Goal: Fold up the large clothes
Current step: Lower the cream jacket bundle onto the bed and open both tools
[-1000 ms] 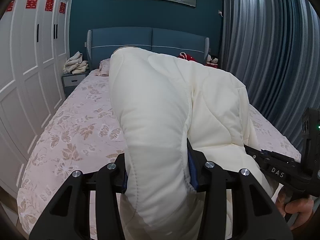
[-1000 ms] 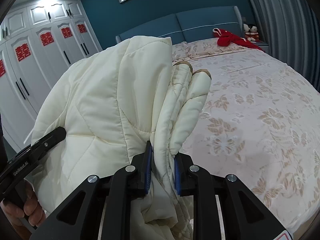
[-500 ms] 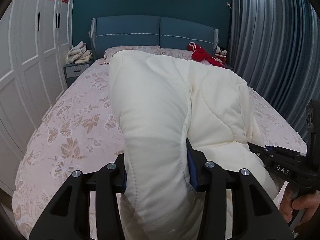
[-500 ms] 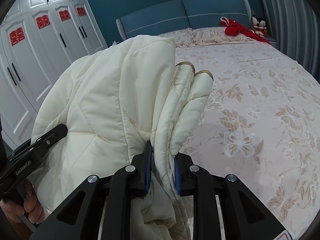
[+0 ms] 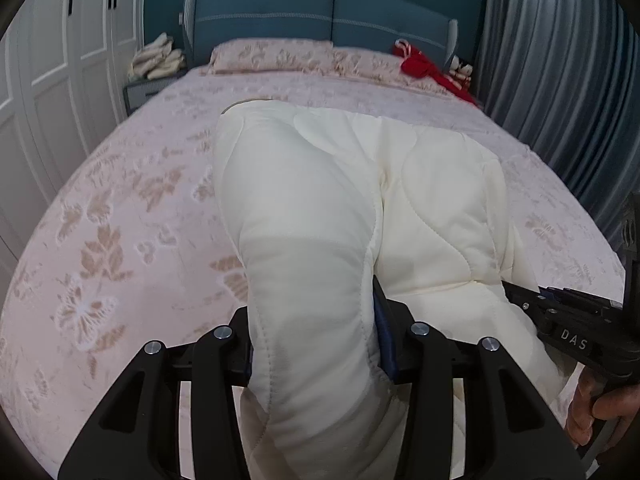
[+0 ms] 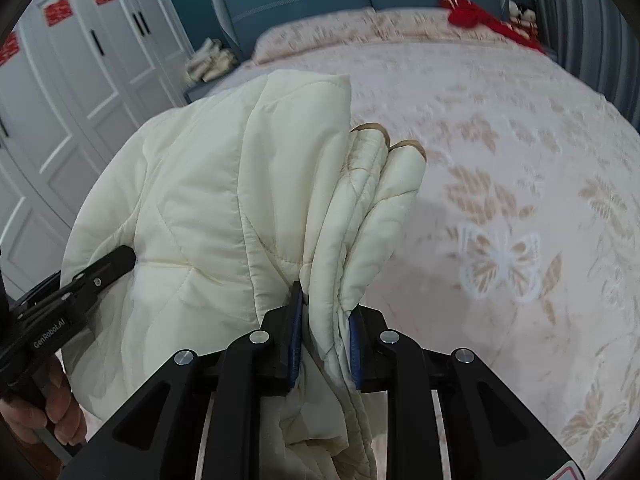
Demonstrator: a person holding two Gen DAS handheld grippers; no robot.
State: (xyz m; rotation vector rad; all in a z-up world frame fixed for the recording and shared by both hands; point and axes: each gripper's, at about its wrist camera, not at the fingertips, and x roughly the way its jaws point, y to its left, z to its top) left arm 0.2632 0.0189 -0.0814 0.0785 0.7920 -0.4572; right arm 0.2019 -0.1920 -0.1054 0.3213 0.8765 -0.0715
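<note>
Left gripper (image 5: 314, 340) clamped on thick fold of cream quilted padded coat (image 5: 340, 200). Right gripper (image 6: 323, 338) pinching thinner bunched layers of same coat (image 6: 224, 184), brown-trimmed cuffs poking up. Held over pink floral bedspread (image 5: 120, 208); probably touching it at far end, hard to confirm. Red garment (image 5: 424, 66) near blue headboard (image 5: 320, 4).
</note>
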